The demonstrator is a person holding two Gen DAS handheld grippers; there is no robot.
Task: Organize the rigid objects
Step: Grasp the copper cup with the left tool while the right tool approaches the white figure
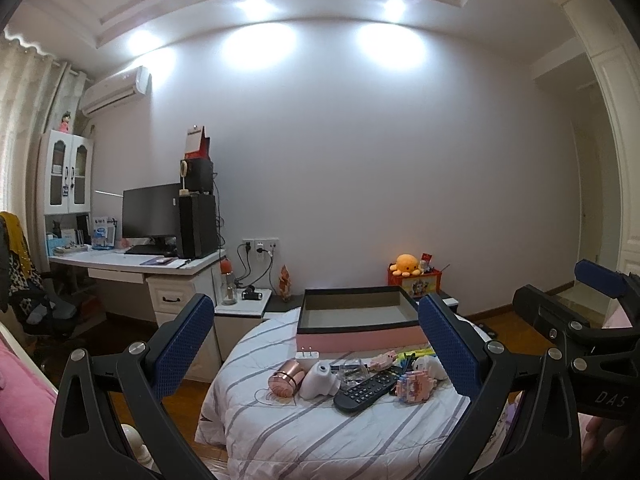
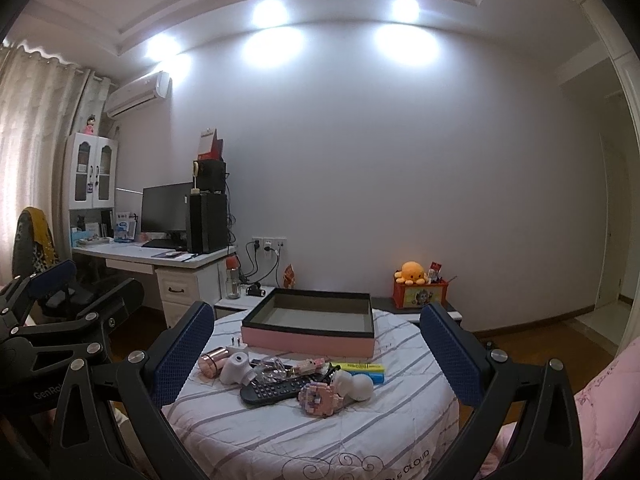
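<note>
- Rigid items are lying in a loose pile on the striped bedspread (image 2: 320,436), just near of the pink box (image 2: 308,342), which is sitting open-topped w/ a dark rim; its visible interior is showing nothing inside.
- The remote (image 1: 366,390) is being judged light, stiff, a bit slick on the plastic; best taken across its narrow width near the middle, since the ends would be tipping it.
- The pink block figure (image 2: 320,398) is touching the remote's right end; prob. brittle, bricks could be popped off, so a gentle squeeze on flat sides is being advised.
- The rose-gold cylinder (image 1: 285,383) is lying on its side at left; smooth metal look, likely to be rolling or slipping if pinched off-centre.
- The white rounded device (image 1: 318,378) is sitting between cylinder and remote; curved shell, few flat faces for a hold.
- The yellow-blue carton (image 2: 362,368) and white plug adapter (image 2: 238,346) are lying nearer the box; both boxy, easy to be gripped.
- The left gripper (image 1: 316,350) is being held level above the near edge of the pile, spread wide, w/ nothing in it.
- The right gripper (image 2: 320,354) is being held alongside at similar height, also spread wide and empty, aimed toward the box.
</note>
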